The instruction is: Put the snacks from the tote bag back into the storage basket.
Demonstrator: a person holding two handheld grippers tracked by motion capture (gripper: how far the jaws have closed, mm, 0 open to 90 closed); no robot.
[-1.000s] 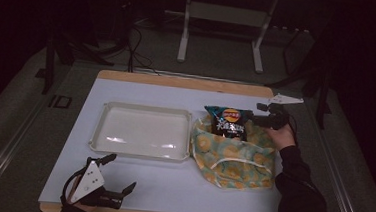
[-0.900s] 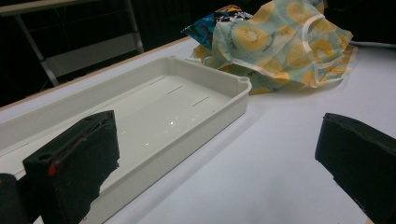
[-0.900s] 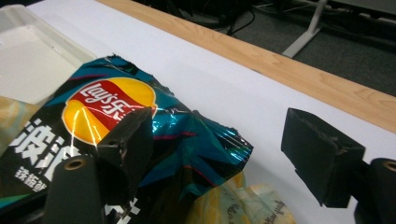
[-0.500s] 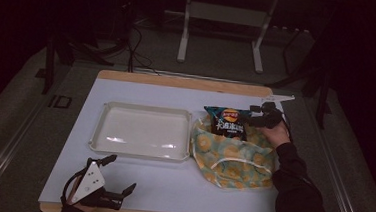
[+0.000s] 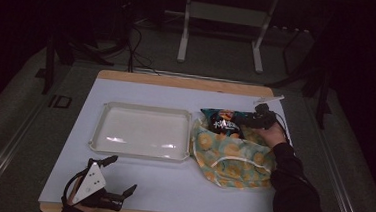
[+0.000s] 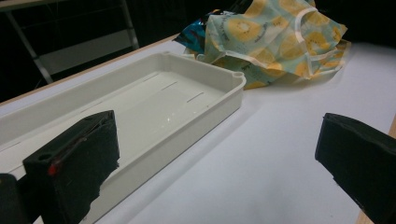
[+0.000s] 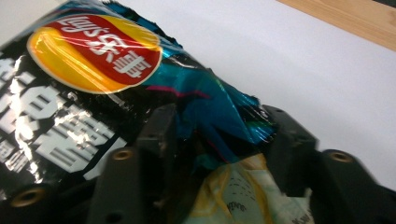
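Meanwhile, we had brought our right gripper (image 5: 249,121) in from the table's right edge onto the crisp packet (image 5: 223,123). A second earlier it sat out beside the fabric bag (image 5: 233,153), clear of the packet; half a second earlier it had slid in toward nine o'clock; now its jaws were pinched on the packet's corner. In the right gripper view that crumpled blue corner of the crisp packet (image 7: 116,88) was squeezed between the two black jaws, with a fold of the yellow-patterned fabric bag (image 7: 233,196) just beneath them. We judged that the grasp was made, so the packet was ready to be drawn out of the bag, perhaps toward the tray (image 5: 144,132).

In the high view the packet lay at the top of the bag, at about two o'clock on the table (image 5: 135,182), just right of the tray's far right corner. Its lower part was tucked in the bag's mouth. Its long axis seemed to run from about ten o'clock to four, with the logo end toward ten, though the fabric hid too much to be sure.

Our left gripper (image 5: 120,179) rested at seven o'clock near the front edge, its jaws spread wide and empty. In its own view they framed the tray (image 6: 154,93) and the bag (image 6: 280,37) beyond.
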